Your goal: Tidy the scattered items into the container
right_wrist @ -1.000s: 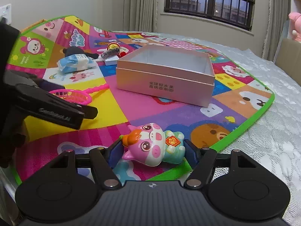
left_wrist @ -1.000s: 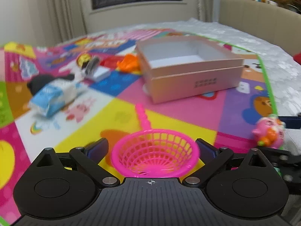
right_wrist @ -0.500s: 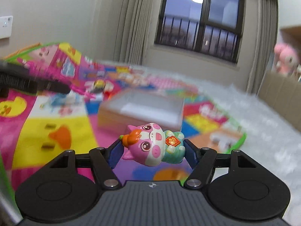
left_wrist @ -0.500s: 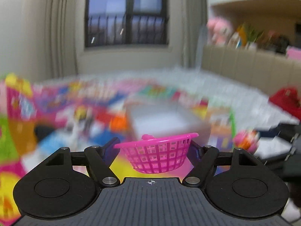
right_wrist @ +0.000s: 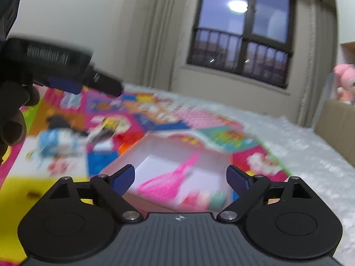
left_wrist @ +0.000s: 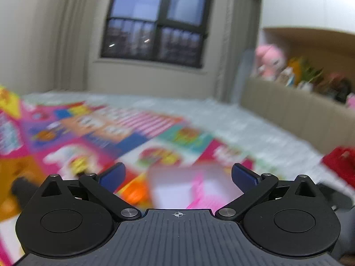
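Observation:
Both views are motion-blurred. The pink cardboard box (right_wrist: pixel 155 146) sits on the colourful play mat, below both grippers. The pink plastic basket (right_wrist: pixel 168 181) lies inside it, also seen as a pink blur in the left wrist view (left_wrist: pixel 202 190). The pink pig toy (right_wrist: pixel 204 199) lies at the box's near edge, just under my right gripper (right_wrist: pixel 180 177), which is open and empty. My left gripper (left_wrist: pixel 177 175) is open and empty above the box (left_wrist: pixel 190 184). Its body shows at the upper left of the right wrist view (right_wrist: pixel 66 71).
On the mat left of the box lie a blue-and-white packet (right_wrist: pixel 55 141), a black item (right_wrist: pixel 57 119), an orange toy (left_wrist: pixel 133 192) and small bits. White bedding (right_wrist: pixel 299 141) lies right. A beige headboard with plush toys (left_wrist: pixel 268 59) stands far right.
Both grippers have opened. The basket has left the left gripper and the pig toy the right; both now lie in or at the box. Both grippers have moved over it.

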The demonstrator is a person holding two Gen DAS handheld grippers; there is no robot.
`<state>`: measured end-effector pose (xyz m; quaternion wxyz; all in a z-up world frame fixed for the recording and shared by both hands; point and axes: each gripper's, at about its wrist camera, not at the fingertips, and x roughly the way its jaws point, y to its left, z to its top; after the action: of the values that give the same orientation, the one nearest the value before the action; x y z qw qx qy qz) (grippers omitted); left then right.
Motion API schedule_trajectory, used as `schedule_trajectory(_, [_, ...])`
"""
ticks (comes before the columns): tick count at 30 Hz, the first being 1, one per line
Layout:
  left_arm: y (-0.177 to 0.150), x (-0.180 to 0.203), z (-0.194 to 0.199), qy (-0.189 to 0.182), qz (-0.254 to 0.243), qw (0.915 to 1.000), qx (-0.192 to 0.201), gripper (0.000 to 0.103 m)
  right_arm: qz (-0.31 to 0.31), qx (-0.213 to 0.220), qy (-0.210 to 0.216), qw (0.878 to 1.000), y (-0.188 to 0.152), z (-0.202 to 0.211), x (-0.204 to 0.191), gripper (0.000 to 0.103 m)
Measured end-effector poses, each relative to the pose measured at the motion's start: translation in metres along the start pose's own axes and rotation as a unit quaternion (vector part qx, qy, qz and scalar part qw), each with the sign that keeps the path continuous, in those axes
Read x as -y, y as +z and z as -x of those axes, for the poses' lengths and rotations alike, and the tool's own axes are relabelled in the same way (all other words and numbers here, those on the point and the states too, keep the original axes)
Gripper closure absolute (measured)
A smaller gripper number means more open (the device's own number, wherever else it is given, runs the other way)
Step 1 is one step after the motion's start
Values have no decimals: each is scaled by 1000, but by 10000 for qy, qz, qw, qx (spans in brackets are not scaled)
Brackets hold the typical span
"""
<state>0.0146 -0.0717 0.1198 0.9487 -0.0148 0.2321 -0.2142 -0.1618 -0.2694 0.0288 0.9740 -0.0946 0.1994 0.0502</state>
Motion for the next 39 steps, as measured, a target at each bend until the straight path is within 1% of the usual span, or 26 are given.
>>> schedule_trajectory(2, [-28,-13,4,279,-39,9992,-292,0,68,-196,145,9997,-9,3,-13,12])
schedule_trajectory(4, [-53,-23,5,519,-185,9972,-496,0,6,-386,395,9985,-15,10,-24,10])
schedule_trajectory(6, [-74,-34,2,964,-367,9920,-722,0,-44,-487,667,9966,-15,17,-36,8])
schedule_trajectory(7, [-83,-41,1,1160,-346,9889,-861,0,-17,-492,789,9957,-14,21,-43,7])
schedule_trajectory(8, [-88,-49,-1,1255,-229,9867,-1004,0,15,-502,845,9952,-11,22,-51,7])
schedule_trajectory(10, [-96,-65,0,1189,90,9856,-1198,0,109,-497,896,9947,-2,22,-66,7])
schedule_trajectory(12, [-101,-75,1,1223,220,9848,-1214,0,253,-424,926,9945,11,17,-81,7])
schedule_trajectory(14, [-102,-83,2,1427,323,9810,-1274,0,452,-313,846,9949,25,5,-97,7])
schedule_trajectory(15, [-101,-86,4,1394,426,9809,-1291,0,502,-278,761,9954,30,-3,-105,9])
schedule_trajectory(17, [-99,-97,10,1208,641,9821,-1297,0,453,-367,688,9959,44,-24,-113,22])
schedule_trajectory(19, [-97,-101,15,1149,709,9832,-1228,0,359,-611,709,9950,57,-50,-116,51])
schedule_trajectory(22, [-97,-110,20,1035,826,9848,-1127,0,160,-1226,632,9903,72,-98,-118,67])
schedule_trajectory(24, [-99,-119,22,846,943,9856,-1119,0,-12,-1637,563,9849,81,-127,-117,71])
schedule_trajectory(25, [-100,-124,23,783,988,9854,-1146,0,-75,-1846,515,9814,86,-143,-117,72])
schedule_trajectory(29, [-103,-143,27,653,1268,9829,-1161,0,-111,-2182,132,9757,102,-195,-124,72])
schedule_trajectory(31, [-105,-148,27,578,1390,9816,-1179,0,12,-2331,-157,9723,102,-223,-131,72])
schedule_trajectory(33, [-106,-149,29,494,1389,9823,-1157,0,114,-2566,-408,9656,95,-248,-138,72])
schedule_trajectory(35, [-107,-149,32,411,1360,9833,-1136,0,387,-2660,-743,9603,84,-268,-150,72])
schedule_trajectory(38, [-109,-151,34,338,1379,9836,-1112,0,852,-2632,-1042,9553,71,-282,-164,73])
schedule_trajectory(39, [-109,-151,34,326,1372,9837,-1113,0,971,-2619,-1109,9538,69,-284,-168,79])
